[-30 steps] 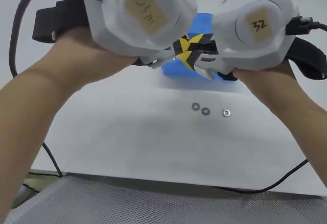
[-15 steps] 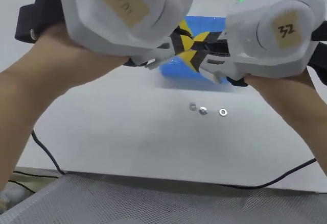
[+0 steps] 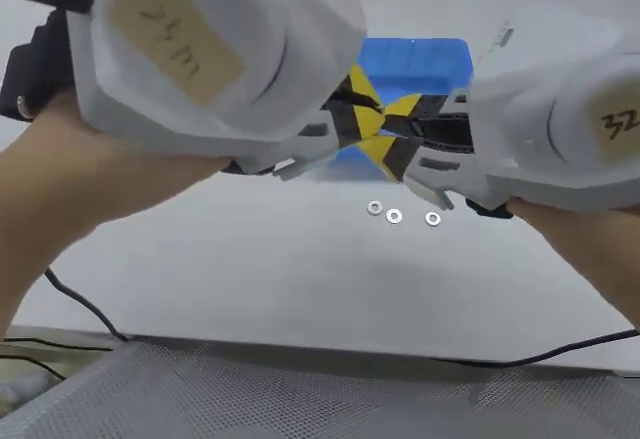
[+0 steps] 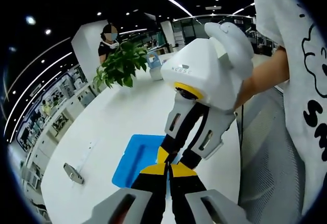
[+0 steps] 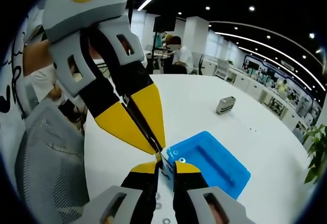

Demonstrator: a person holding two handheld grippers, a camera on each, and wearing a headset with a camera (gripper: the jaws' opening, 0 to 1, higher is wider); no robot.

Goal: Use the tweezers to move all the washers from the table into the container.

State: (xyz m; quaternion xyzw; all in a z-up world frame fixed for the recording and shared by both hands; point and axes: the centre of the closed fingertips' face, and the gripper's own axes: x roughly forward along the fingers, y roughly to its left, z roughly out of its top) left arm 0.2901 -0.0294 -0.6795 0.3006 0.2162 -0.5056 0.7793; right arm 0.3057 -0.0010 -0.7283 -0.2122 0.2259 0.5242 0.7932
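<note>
My left gripper (image 3: 352,117) and right gripper (image 3: 392,141) are held up close to the headset, tip to tip above the table. In the right gripper view the thin dark tweezers (image 5: 143,127) run between the left gripper's (image 5: 148,132) shut yellow fingers. Their tip reaches in between my right gripper's (image 5: 166,170) jaws, which stand close around it. My left gripper (image 4: 168,172) has its jaws pressed together. Three washers (image 3: 394,217) lie in a short row on the white table, below the tips. The blue container (image 3: 420,61) sits behind the grippers, and two small rings (image 5: 179,156) lie in it.
A small grey block (image 5: 225,104) rests farther back on the table. A black cable (image 3: 75,299) trails over the table's near left edge, above a grey mesh surface (image 3: 300,399). People and a potted plant (image 4: 120,63) are far off.
Both grippers have come up nearer the headset and look larger, still tip to tip. The washers have kept their places.
</note>
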